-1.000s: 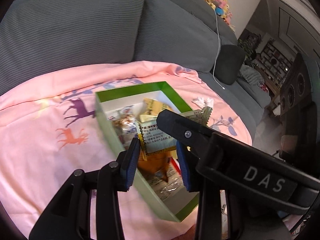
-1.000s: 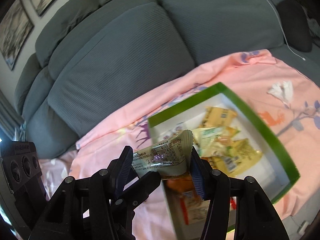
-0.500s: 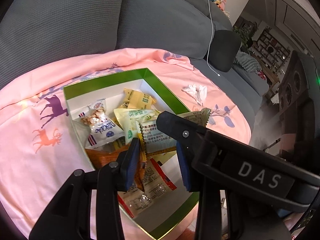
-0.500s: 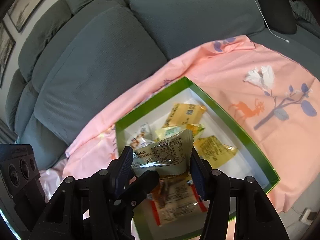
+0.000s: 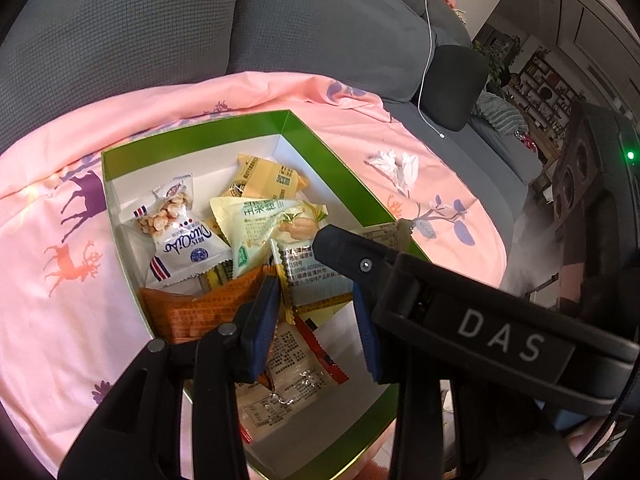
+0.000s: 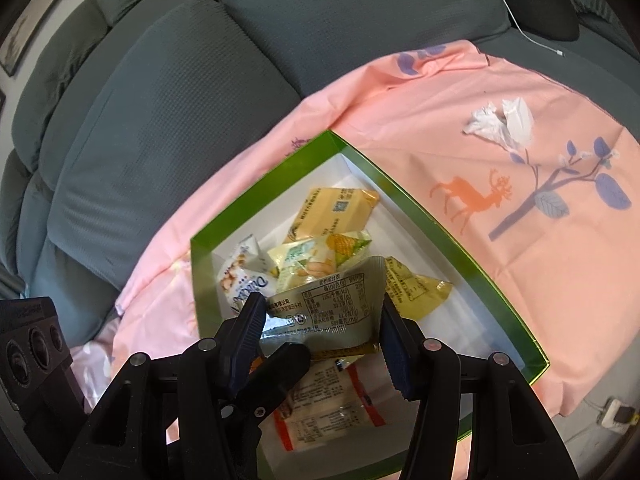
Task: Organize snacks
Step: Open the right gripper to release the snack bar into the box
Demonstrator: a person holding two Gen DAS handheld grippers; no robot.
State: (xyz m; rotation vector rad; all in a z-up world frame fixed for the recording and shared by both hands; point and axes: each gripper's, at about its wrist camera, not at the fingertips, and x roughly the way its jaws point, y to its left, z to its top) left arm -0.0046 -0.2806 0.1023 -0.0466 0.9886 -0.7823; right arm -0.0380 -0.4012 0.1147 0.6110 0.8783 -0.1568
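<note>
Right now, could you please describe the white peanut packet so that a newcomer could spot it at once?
Find the green box on the pink sheet. The white peanut packet lies by its left wall, beyond the orange packet. It alone has a clear window showing nuts, and red-blue stripes.

Soft daylight fills both views, brightest on the pink sheet point(image 5: 168, 128) at the centre and right. The fisheye lenses bend the sofa point(image 6: 168, 112) cushions into curves and leave black corners around each frame. Foil wrappers in the green box point(image 6: 432, 224) catch small glints. The right side of the left wrist view looks hazy and dim, with one green light point(image 5: 631, 155).
</note>
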